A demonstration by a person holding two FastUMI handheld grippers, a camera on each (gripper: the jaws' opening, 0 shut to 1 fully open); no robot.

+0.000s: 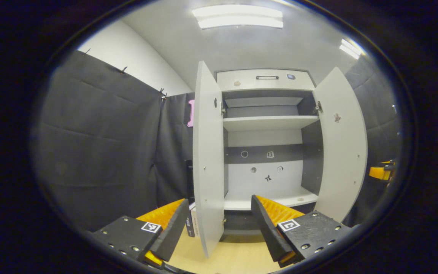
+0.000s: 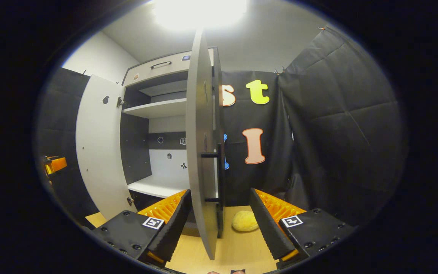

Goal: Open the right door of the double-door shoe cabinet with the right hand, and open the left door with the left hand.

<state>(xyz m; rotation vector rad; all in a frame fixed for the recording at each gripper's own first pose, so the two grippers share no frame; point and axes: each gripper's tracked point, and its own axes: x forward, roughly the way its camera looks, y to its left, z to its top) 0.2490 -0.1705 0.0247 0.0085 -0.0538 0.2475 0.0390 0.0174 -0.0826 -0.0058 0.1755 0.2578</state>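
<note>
A: What do you have on the left gripper view?

B: My left gripper (image 1: 219, 228) is spread wide, and the edge of the left door (image 1: 207, 152) stands between its fingers (image 1: 268, 228), touching neither as far as I can tell. The cabinet (image 1: 266, 80) is ahead of me, both doors swung out, pale shelves (image 1: 270, 122) bare inside. The right door (image 1: 342, 148) hangs open at the far right, and just past it I see part of the other gripper (image 1: 381, 172).

A: And the right side?

B: My right gripper (image 2: 219, 230) is wide too, straddling the right door (image 2: 200, 152) edge-on. Its dark handle (image 2: 219, 175) sits on the right face, not gripped. A yellow sponge-like lump (image 2: 245, 221) lies on the wooden floor (image 2: 238, 247) near the door.
</note>
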